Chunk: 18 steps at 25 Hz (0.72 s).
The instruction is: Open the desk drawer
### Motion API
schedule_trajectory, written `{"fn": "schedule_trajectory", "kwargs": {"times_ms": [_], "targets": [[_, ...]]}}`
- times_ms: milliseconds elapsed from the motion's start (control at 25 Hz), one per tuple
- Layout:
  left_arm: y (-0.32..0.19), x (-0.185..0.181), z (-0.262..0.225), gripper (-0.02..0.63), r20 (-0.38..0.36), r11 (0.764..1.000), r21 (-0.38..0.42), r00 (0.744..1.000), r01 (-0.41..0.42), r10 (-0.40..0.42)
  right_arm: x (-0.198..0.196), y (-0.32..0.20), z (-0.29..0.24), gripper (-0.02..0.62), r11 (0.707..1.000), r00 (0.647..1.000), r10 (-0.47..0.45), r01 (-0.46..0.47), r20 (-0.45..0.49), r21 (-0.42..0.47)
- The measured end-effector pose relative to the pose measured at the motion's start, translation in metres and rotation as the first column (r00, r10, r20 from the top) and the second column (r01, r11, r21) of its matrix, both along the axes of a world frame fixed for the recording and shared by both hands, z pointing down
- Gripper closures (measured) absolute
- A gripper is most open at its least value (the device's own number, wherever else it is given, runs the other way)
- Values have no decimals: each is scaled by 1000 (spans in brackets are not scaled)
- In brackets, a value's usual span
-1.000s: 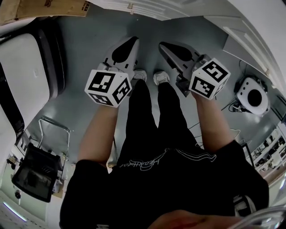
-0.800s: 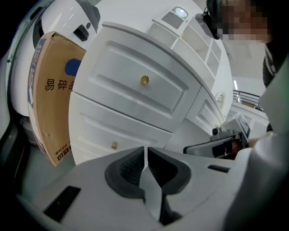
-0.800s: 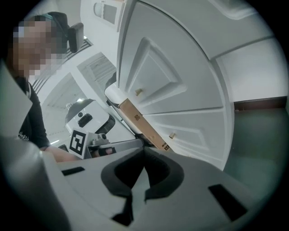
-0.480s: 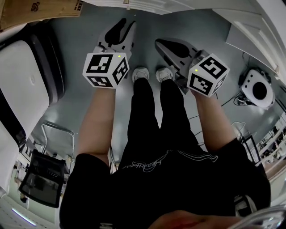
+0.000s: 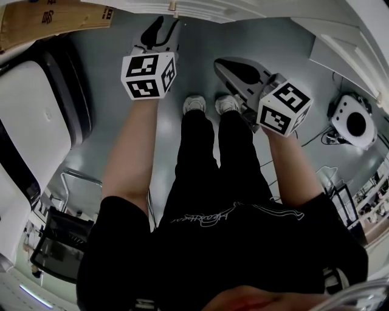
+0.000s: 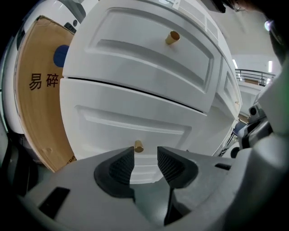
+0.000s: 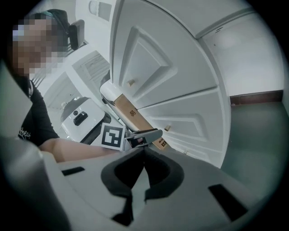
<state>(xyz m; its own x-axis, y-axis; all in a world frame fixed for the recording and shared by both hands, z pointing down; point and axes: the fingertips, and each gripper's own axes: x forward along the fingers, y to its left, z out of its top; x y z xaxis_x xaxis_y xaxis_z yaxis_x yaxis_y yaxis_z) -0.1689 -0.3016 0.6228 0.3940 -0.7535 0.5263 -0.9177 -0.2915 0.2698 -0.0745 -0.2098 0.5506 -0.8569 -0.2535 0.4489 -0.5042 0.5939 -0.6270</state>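
In the head view, the person's two bare forearms (image 5: 130, 158) reach forward from the black clothes, each hand carrying one tool. The right gripper (image 7: 144, 152) is at about 1 o'clock. Its own view shows it clenched: the two dark pads meet at the tips and hold nothing. The left gripper (image 6: 145, 153) is at about 11 o'clock and reaches farther forward than the right one. Its jaws have just been opening. They now stand apart, released, and no thing is between the pads.

Below the tools, at the centre, a pair of light shoes (image 5: 194, 104) stands on the grey floor (image 5: 115, 97). A black chair (image 5: 58, 243) is at 8 o'clock and a white round device (image 5: 351, 124) is at 3 o'clock, both well apart from the hands.

Farther on, at 12 o'clock, the white desk (image 5: 206, 9) stands. In the left gripper view, two of its drawer fronts fill the picture and both look closed. The lower drawer (image 6: 135, 117) is straight ahead of the open jaws. Its small brass knob (image 6: 138, 146) shows just above the tip of the left-hand jaw, beyond the jaws and not touched. The upper drawer (image 6: 135, 49) has its own brass knob (image 6: 172, 37) at 12 o'clock. A brown cardboard box (image 6: 40, 103) with printed characters leans beside the desk at 9 o'clock.
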Motion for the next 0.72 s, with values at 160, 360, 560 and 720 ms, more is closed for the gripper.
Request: {"fn": "schedule_trajectory", "kwargs": {"times_ms": [160,360,560,720], "targets": [[-15,-1,14,459,39,1000,-24,999,7,-6,8,-11,-1,589,1000,1000,13,-13,-7,15],[-27,2,28,459,92,999,-45,996,-8,12,13,-18,0,589,999,999,39,-39,-5,12],[-36,2,36,463,115,997,-74,993,-5,13,8,-17,-7,589,999,999,28,-29,20,31],[-39,2,38,486,122,996,-86,992,-12,22,10,-21,-11,590,998,999,26,-27,19,51]]}}
